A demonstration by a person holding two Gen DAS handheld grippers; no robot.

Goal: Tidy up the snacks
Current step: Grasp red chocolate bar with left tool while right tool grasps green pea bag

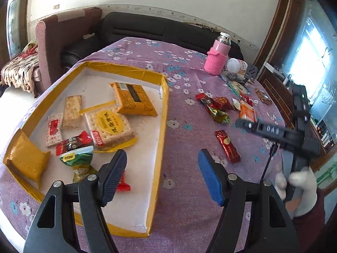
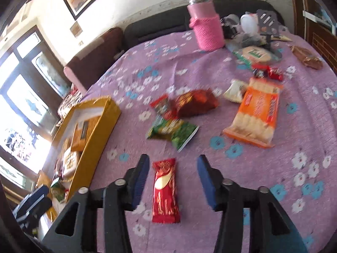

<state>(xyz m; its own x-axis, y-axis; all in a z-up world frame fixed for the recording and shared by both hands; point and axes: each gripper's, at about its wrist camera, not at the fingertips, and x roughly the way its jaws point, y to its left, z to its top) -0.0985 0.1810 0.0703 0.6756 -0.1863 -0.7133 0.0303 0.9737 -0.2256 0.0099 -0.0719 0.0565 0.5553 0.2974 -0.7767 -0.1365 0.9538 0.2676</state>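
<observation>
A shallow yellow-rimmed box (image 1: 163,113) lies on the purple flowered tablecloth and holds several snack packs, among them a cracker pack (image 1: 109,127) and an orange pack (image 1: 132,99). My left gripper (image 1: 162,175) is open and empty over the box's right wall. My right gripper (image 2: 171,179) is open, its jaws on either side of a red bar (image 2: 165,189) that lies flat on the cloth. That bar also shows in the left wrist view (image 1: 227,146). Beyond it lie a green pack (image 2: 174,131), a dark red pack (image 2: 194,103) and an orange biscuit pack (image 2: 254,113).
A pink bottle (image 2: 207,25) stands at the table's far side beside a white jar (image 2: 249,22) and other clutter. A black sofa (image 1: 147,28) runs behind the table. The box also shows at the left of the right wrist view (image 2: 94,130).
</observation>
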